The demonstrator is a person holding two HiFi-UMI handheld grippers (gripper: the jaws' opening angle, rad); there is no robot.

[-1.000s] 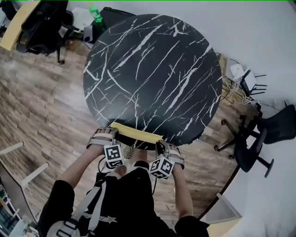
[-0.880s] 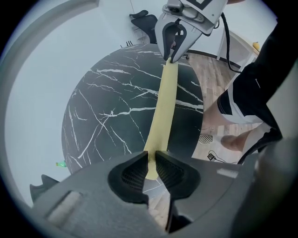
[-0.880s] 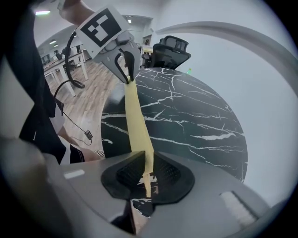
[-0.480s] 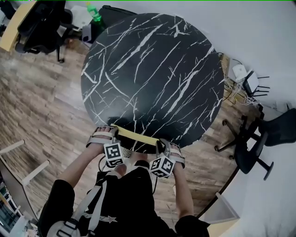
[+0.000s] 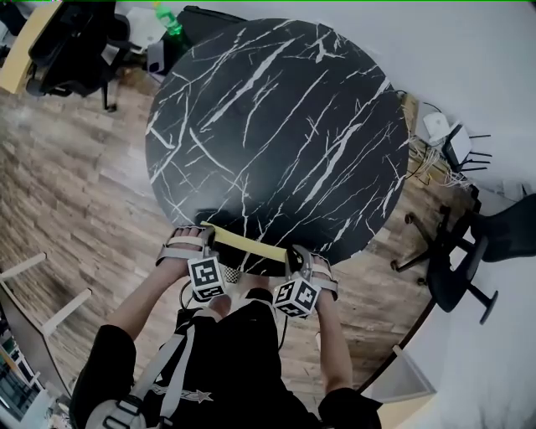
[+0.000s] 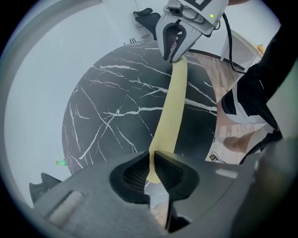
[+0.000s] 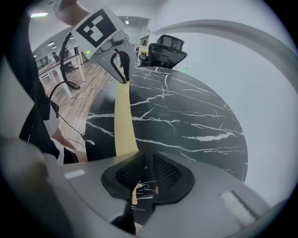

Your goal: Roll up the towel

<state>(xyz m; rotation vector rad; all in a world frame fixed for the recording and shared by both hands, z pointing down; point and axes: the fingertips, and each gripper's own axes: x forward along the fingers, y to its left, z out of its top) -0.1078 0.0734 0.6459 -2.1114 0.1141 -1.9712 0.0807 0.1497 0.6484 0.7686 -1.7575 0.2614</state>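
A yellow towel is stretched as a narrow strip over the near edge of the round black marble table. My left gripper holds its left end. In the left gripper view the towel runs out from between that gripper's jaws, which have just been closing on the cloth. My right gripper is shut on the other end. In the right gripper view the towel leads from my right gripper across to the left gripper.
Black office chairs stand at the far left and at the right. A green bottle lies beyond the table. Cables and white devices sit on the floor at the right. Wooden floor surrounds the table.
Both grippers have shifted a little along the table's near edge with the towel still stretched between them. The grip on each end is unchanged.
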